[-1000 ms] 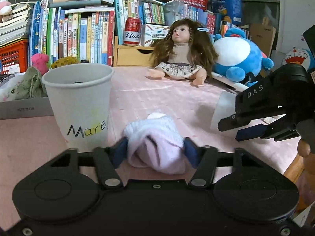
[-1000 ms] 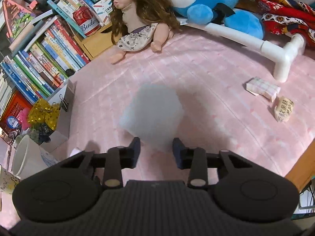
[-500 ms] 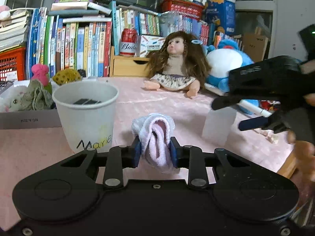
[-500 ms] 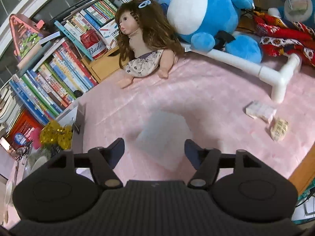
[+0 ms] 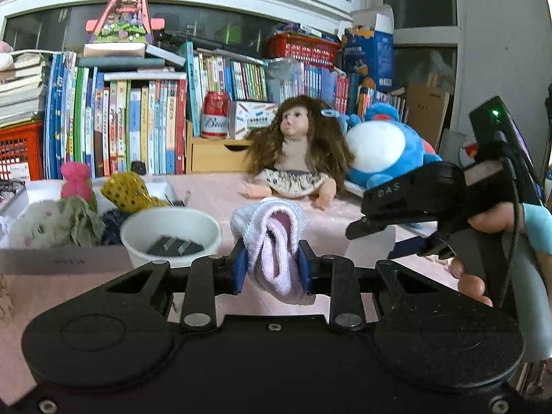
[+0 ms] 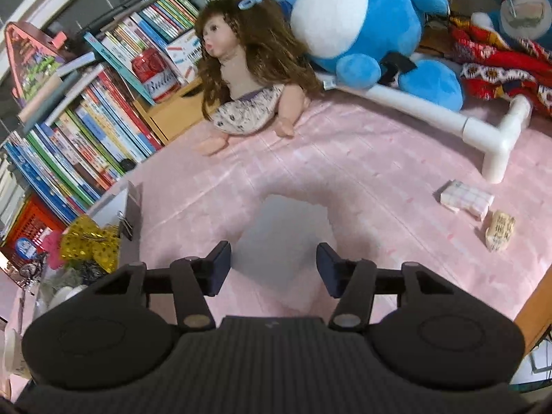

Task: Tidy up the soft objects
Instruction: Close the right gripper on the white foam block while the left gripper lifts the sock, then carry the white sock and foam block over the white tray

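Observation:
My left gripper [image 5: 272,266] is shut on a rolled pink and white sock [image 5: 272,241] and holds it above the pink table, right of a white paper cup [image 5: 170,238]. My right gripper [image 6: 273,269] is open and empty, its jaws either side of a pale translucent cup-like object [image 6: 288,238] that stands on the table. The right gripper also shows in the left wrist view [image 5: 396,231], to the right of the sock.
A grey box [image 5: 58,258] at the left holds soft toys and scrunchies. A doll [image 5: 296,151] and a blue plush [image 5: 386,148] sit at the back before rows of books. A white pipe [image 6: 448,120], a small packet [image 6: 465,200] and a snack [image 6: 500,231] lie at the right.
My left gripper closed on the sock and lifted it off the table. My right gripper opened wider and rose over the translucent object.

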Tool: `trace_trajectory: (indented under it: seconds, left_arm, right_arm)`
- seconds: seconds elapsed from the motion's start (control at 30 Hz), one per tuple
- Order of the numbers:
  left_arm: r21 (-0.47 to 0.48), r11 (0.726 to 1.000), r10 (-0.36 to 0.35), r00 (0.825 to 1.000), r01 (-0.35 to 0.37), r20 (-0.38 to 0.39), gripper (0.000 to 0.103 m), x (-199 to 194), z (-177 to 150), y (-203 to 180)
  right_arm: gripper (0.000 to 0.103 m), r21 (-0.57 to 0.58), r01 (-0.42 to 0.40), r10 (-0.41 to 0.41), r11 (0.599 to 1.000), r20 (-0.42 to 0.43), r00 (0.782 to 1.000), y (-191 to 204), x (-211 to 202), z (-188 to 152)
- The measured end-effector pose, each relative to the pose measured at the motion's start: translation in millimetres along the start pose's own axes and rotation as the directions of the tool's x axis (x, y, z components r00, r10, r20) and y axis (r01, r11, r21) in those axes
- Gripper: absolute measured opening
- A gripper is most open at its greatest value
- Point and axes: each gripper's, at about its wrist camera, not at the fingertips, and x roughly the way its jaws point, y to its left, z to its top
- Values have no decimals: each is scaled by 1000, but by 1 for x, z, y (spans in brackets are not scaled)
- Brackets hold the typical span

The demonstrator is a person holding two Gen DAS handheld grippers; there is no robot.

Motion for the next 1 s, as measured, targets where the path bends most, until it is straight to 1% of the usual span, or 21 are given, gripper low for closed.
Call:
trace_trajectory:
  seconds: [0.17, 0.3, 0.4, 0.53, 0.67, 0.83, 1.0]
  left_arm:
    - [-12, 1000, -9, 1000, 9, 1, 28, -6, 17, 13]
    - [-5, 1000, 22, 999, -22, 28, 28, -13, 31, 28]
    - [-14, 999, 38, 999, -38, 31, 28, -18, 45, 46]
    - [-12, 996, 88, 995, -87, 45, 28, -25, 61, 75]
    - [5, 988, 152, 987, -152, 61, 28, -36, 76, 108]
    - [-24, 977, 212, 977, -211, 35, 28, -43, 96, 156]
    - [-34, 961, 275, 961, -274, 22, 28, -44, 111, 199]
  right_arm:
    - [57, -16, -45, 45, 999, 39, 998, 14, -16, 9]
    - [57, -39, -95, 97, 995, 60, 993, 31, -26, 14]
    - [57, -62, -135, 139, 989, 71, 988, 49, -29, 18]
    - [58, -103, -199, 206, 975, 63, 977, 81, -27, 22]
    - [58, -154, -245, 256, 957, 56, 965, 115, -24, 24]
    - [58, -188, -310, 320, 932, 21, 947, 156, -15, 24]
    - [58, -238, -343, 348, 909, -21, 937, 196, -5, 22]
